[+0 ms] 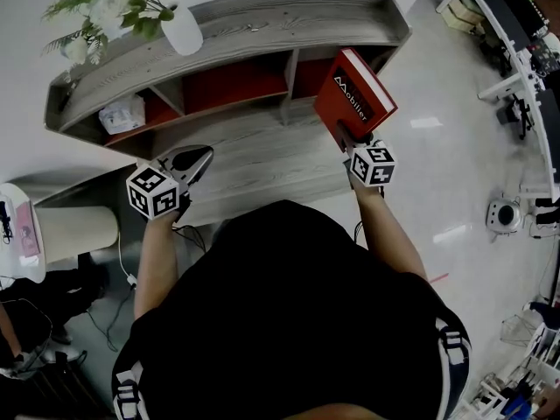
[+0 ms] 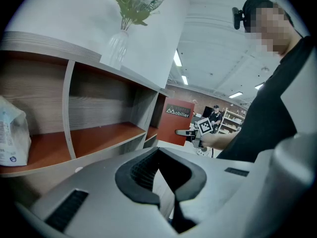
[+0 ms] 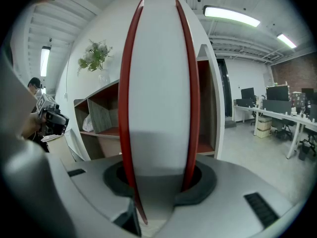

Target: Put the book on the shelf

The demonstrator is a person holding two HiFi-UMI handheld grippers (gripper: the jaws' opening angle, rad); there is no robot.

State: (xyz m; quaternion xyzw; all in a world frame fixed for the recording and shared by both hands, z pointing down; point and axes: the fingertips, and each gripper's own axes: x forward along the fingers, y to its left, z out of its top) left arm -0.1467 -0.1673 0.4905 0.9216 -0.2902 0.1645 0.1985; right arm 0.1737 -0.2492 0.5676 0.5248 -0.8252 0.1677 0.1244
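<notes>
A red hardback book point(image 1: 354, 101) with white lettering is clamped by its lower edge in my right gripper point(image 1: 350, 140), upright and tilted, in front of the right-hand compartment of the grey wooden shelf point(image 1: 262, 20) with red inner boards. In the right gripper view the book point(image 3: 158, 83) fills the middle, its white page edge towards me, with my right gripper point(image 3: 158, 182) closed on both red covers. My left gripper point(image 1: 194, 160) hovers over the shelf's lower board, open and with nothing in it point(image 2: 161, 175). From the left gripper view the book point(image 2: 174, 123) appears at the shelf's far end.
A white vase with greenery point(image 1: 181, 29) stands on the shelf top. A white bag point(image 1: 122, 112) lies in the left compartment. A white round table point(image 1: 17, 234) is at the left. Desks point(image 1: 516, 33) and a small floor device point(image 1: 503, 215) are at the right.
</notes>
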